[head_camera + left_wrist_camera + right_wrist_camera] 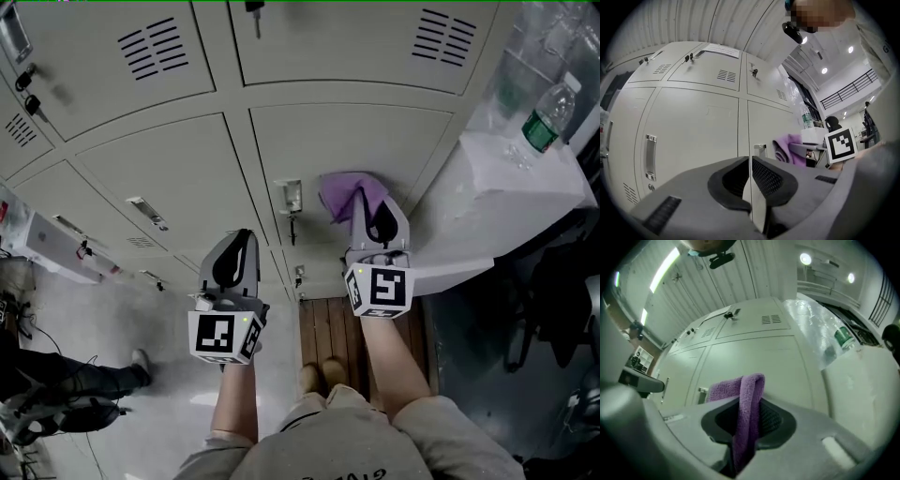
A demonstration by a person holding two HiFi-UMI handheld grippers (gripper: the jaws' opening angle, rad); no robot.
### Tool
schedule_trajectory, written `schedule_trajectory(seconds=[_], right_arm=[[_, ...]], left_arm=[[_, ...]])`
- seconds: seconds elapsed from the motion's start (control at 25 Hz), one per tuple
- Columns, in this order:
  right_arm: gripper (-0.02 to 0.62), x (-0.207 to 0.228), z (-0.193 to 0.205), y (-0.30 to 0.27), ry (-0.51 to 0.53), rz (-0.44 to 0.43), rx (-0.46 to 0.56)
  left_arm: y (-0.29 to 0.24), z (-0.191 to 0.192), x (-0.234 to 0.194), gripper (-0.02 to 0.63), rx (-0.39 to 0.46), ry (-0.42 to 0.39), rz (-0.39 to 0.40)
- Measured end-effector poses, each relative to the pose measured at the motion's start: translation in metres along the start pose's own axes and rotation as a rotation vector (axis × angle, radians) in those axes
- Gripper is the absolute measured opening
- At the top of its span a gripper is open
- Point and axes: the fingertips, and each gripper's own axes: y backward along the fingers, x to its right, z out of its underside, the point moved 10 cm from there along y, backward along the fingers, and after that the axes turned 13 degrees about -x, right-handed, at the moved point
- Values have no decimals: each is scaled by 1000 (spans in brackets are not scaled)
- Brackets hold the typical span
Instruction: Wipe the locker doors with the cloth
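A purple cloth (345,195) is pinched in my right gripper (367,208) and lies against a grey locker door (370,145) just right of its latch (289,197). In the right gripper view the cloth (745,408) hangs folded between the jaws, which are shut on it. My left gripper (242,242) is held lower and to the left, in front of the locker doors (693,131), its jaws shut with nothing between them (750,173). The cloth (787,147) and the right gripper's marker cube (840,145) show at the right of the left gripper view.
Grey lockers with vents, keys and handles (147,213) fill the view. To the right stands a white counter (525,178) with a green-labelled water bottle (547,117). A wooden board (333,333) lies on the floor. A person's leg (89,380) is at the lower left.
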Motion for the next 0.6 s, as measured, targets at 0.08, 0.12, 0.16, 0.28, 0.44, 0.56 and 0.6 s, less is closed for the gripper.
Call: schedule_trajectory(seconds=[0.08, 0.12, 0.16, 0.28, 0.44, 0.56, 0.6], right_arm=[[58, -28, 6, -7, 9, -80, -12], [58, -42, 8, -10, 18, -117, -16], [58, -54, 9, -13, 31, -149, -19], [58, -83, 11, -22, 73, -201, -23], [58, -92, 8, -27, 99, -188, -38], [63, -87, 8, -27, 106, -183, -32], [67, -86, 7, -27, 104, -182, -38]], left_arm=[[3, 4, -1, 18, -9, 2, -5], [4, 5, -2, 18, -14, 4, -10], [6, 4, -2, 18, -18, 4, -14], [11, 3, -8, 18, -26, -2, -31], [19, 10, -17, 18, -39, -1, -62], [23, 11, -22, 18, -50, 10, -80], [23, 11, -22, 18, -50, 12, -82]])
